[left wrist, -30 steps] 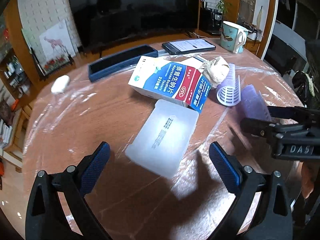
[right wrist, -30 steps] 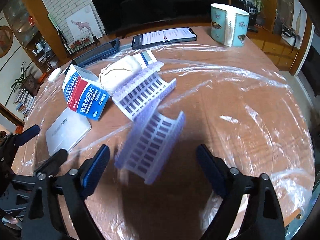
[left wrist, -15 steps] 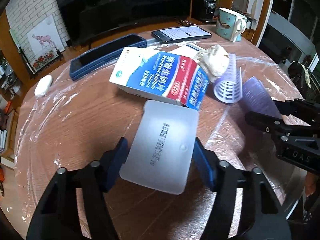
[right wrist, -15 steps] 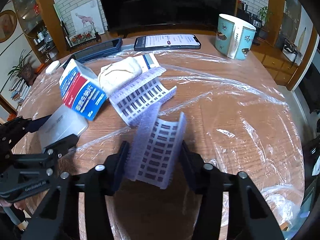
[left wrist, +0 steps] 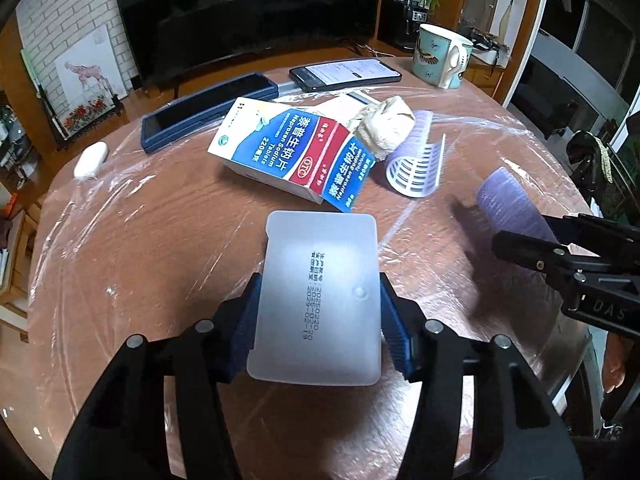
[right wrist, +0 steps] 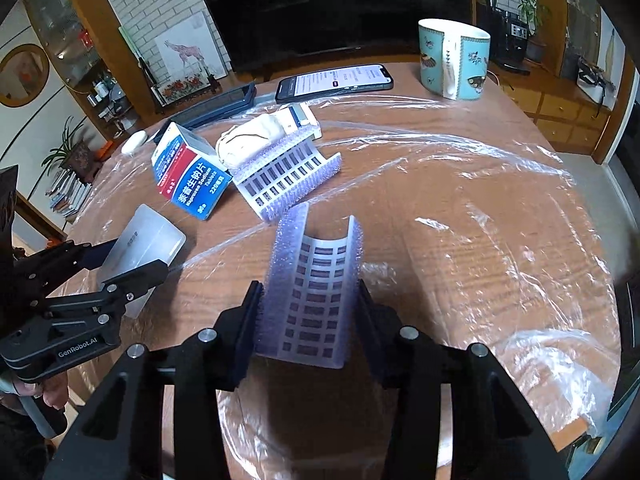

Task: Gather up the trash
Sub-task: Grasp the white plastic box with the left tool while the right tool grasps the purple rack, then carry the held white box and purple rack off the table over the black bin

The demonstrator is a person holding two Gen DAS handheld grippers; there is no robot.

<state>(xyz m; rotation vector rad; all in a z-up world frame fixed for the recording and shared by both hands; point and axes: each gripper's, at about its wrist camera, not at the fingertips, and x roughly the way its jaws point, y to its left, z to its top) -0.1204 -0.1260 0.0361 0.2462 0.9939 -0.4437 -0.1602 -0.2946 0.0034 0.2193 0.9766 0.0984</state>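
Holding two pieces of trash, one per gripper, both lifted just over the table [right wrist: 460,208]. Item one: a frosted white plastic case [left wrist: 318,296], flat, rectangular with rounded corners, a line of printed dates down its face; my left gripper [left wrist: 318,320] has just been closing and its blue pads now press both long edges. Item two: a curved lilac plastic strip [right wrist: 314,288] with rows of rectangular slots and bristly edges; my right gripper [right wrist: 308,316] is clamped on its two sides.

Still lying on the table, counted:
- one blue, red and white tablet box [left wrist: 294,156], on its side, just beyond the case;
- one crumpled beige wad [left wrist: 384,124], touching the box and the next item;
- one second slotted lilac strip [right wrist: 288,176], same pattern as the held one, lying curved side down;
- one small white carton [right wrist: 302,114] behind the wad (mostly hidden).

Other items, one each: a phone [right wrist: 334,82] with its screen lit, a dark blue flat case [left wrist: 208,110], a teal patterned mug [right wrist: 454,60], a small white oval object [left wrist: 91,159] near the far left edge. Clear plastic film [right wrist: 480,152] covers the round wooden top.
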